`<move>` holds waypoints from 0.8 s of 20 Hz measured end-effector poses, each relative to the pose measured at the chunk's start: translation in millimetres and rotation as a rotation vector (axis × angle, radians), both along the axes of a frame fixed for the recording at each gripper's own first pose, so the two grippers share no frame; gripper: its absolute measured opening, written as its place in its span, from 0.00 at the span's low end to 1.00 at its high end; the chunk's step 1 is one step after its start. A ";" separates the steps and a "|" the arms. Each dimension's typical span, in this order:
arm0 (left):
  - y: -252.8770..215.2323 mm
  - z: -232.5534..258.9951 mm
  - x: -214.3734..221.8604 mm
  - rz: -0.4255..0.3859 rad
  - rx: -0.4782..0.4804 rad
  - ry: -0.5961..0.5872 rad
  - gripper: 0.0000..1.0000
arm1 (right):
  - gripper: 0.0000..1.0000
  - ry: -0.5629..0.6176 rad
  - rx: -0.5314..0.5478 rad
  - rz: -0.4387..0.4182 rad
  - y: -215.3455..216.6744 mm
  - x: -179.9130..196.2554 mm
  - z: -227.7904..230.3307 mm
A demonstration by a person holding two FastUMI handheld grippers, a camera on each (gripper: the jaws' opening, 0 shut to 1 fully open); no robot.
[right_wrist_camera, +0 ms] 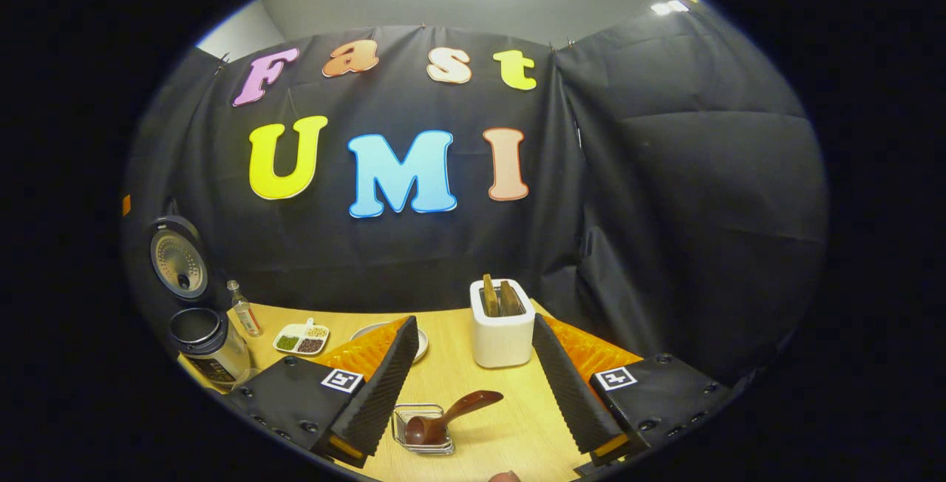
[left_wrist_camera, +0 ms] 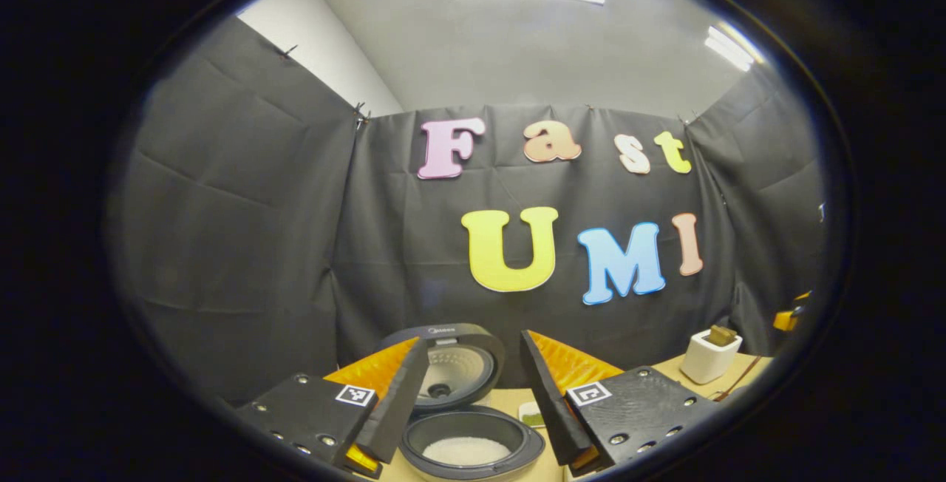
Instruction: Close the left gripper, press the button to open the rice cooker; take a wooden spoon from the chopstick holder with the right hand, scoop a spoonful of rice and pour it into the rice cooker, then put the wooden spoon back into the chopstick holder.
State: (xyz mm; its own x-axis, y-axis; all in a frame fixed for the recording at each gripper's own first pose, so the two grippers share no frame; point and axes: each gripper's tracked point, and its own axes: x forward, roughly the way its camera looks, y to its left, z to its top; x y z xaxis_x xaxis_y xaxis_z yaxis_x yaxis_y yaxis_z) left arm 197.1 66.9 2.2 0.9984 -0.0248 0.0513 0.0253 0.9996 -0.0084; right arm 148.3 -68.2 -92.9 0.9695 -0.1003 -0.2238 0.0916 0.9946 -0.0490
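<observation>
My left tool [left_wrist_camera: 473, 393] hangs with fingers spread wide, empty. My right tool [right_wrist_camera: 473, 386] is likewise parted, gripping nothing, fingers pointing toward twelve o'clock.

Bare table [right_wrist_camera: 510, 423] lies between chopstick holder [right_wrist_camera: 502, 323] and, seemingly, a wire rack [right_wrist_camera: 423, 430].

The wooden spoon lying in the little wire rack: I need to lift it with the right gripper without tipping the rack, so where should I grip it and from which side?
Probably the handle of the wooden spoon: it rises up and right, clear of the wire rack, while the bowl sits down inside. Bring the open right gripper in from above, fingers straddling the handle.
</observation>
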 end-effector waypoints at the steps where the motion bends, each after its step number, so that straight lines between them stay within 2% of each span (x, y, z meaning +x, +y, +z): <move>1: 2.2 4.5 9.7 0.003 0.008 -0.005 0.79 | 0.98 -0.014 -0.009 -0.002 0.5 -0.8 7.0; 7: 17.1 11.0 87.0 0.014 0.004 -0.014 0.77 | 0.98 -0.050 -0.031 -0.042 5.9 -5.8 14.0; 12: 35.2 -9.0 153.6 0.037 0.010 0.029 0.79 | 0.98 -0.039 -0.041 -0.078 10.6 -6.7 6.6; 16: 59.2 -38.0 189.7 0.083 0.003 0.085 0.79 | 0.98 -0.036 -0.052 -0.089 16.6 -6.5 0.9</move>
State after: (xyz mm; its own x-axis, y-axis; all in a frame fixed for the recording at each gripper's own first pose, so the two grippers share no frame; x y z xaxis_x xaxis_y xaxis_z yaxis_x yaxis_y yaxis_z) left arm 386.8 126.1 -35.7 0.9977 0.0584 -0.0334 -0.0586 0.9983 -0.0039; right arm 141.8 -51.6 -92.0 0.9635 -0.1972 -0.1809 0.1823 0.9786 -0.0957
